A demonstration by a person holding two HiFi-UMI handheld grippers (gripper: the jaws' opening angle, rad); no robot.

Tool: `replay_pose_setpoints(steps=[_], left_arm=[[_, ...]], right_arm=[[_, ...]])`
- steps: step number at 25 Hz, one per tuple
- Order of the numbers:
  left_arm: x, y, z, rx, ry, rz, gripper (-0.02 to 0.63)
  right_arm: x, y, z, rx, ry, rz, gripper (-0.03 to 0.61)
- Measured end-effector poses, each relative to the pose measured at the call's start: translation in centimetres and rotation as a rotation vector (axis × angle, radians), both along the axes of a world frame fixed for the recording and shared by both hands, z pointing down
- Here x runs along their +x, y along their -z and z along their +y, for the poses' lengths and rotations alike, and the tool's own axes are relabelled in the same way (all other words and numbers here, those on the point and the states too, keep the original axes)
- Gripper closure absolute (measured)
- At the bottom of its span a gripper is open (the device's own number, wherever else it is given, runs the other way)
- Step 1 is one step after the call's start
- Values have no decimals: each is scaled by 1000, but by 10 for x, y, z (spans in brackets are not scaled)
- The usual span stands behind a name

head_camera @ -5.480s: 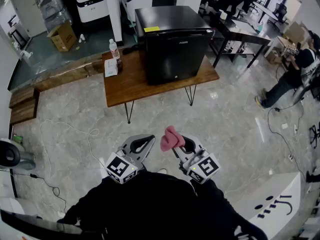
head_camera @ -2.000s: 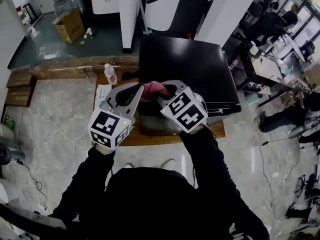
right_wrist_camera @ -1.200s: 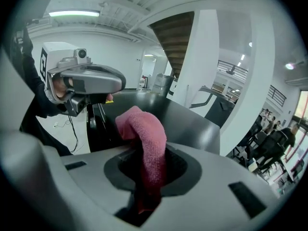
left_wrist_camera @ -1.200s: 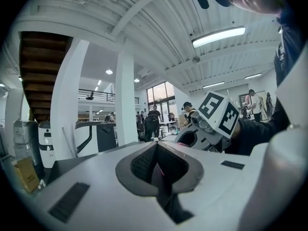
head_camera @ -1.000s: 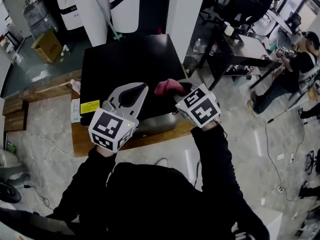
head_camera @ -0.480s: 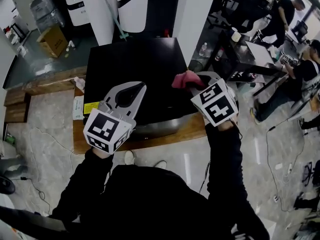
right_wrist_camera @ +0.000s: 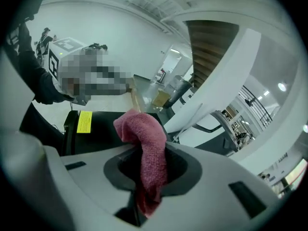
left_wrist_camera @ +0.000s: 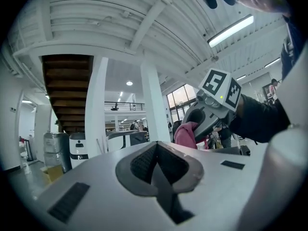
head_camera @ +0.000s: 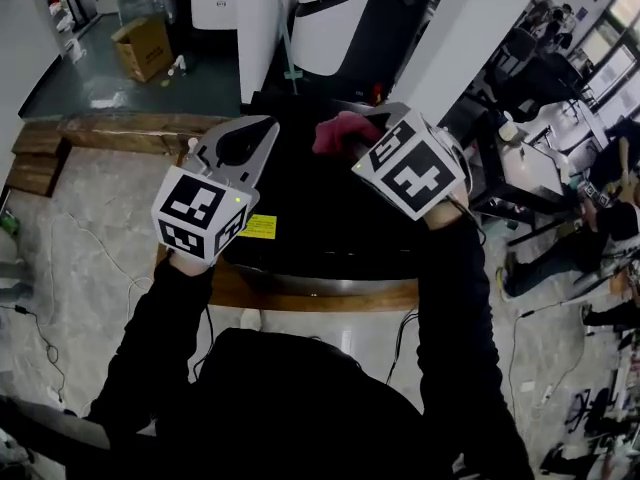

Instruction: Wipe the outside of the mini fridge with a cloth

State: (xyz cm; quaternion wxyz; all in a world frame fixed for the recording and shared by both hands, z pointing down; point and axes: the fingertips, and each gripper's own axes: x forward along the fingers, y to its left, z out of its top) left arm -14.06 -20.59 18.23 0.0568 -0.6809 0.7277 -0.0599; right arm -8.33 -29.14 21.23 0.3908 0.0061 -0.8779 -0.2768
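Note:
The black mini fridge [head_camera: 310, 233] stands on a wooden table [head_camera: 310, 296], and I look down on its top, which has a yellow sticker [head_camera: 258, 226]. My right gripper [head_camera: 352, 128] is held above the fridge top, shut on a pink cloth [head_camera: 335, 133] that sticks up from its jaws. The right gripper view shows the cloth [right_wrist_camera: 144, 146] pinched in the right gripper [right_wrist_camera: 140, 177], with the fridge top [right_wrist_camera: 98, 131] below. My left gripper [head_camera: 262, 126] hovers beside it, shut and empty. In the left gripper view the left gripper [left_wrist_camera: 156, 148] points at the cloth [left_wrist_camera: 185, 134].
A cardboard box [head_camera: 145, 46] and white machines [head_camera: 330, 18] stand behind the fridge. A white pillar [head_camera: 470, 28] rises at the right. Wooden steps [head_camera: 100, 133] lie at the left, with desks and people [head_camera: 600, 198] at the right. Cables trail over the floor [head_camera: 60, 268].
Both grippers have moved up and forward over the fridge top. The right gripper, still holding the cloth, has drawn closer to the left one.

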Motion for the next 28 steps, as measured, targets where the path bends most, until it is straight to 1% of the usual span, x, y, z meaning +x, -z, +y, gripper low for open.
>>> replay_pose_setpoints(steps=[2,5,8,11,15,18,22,25,28], left_arm=[[-35,-4,5,-2,27,6,607],[-77,-14,7,-7,55,18,607],[-115,-35,1,-40,78,39,607],[-145,-62,-5,-88,94,69,607],[-169,-85,-9,-116,78,102,607],[-178,-100,-10,-132,66,121,607],[-175,-99,-18,-131,36,130,607],[-160,-90,-29,-121,10,123,607],[-141,-83,-41,-123,-21,113,607]], right_arm=[[-38,0,15,6,44,40,502],[-93,-6,28,10,101,90,502],[-140,-29,33,0,131,165,502],[-174,-62,35,-21,152,233,502],[-209,-100,32,-31,154,268,502],[-219,-121,31,-38,139,287,503],[-221,-122,27,-15,138,279,503],[-209,-124,15,-9,117,279,505],[-185,-124,-5,-13,75,279,505]])
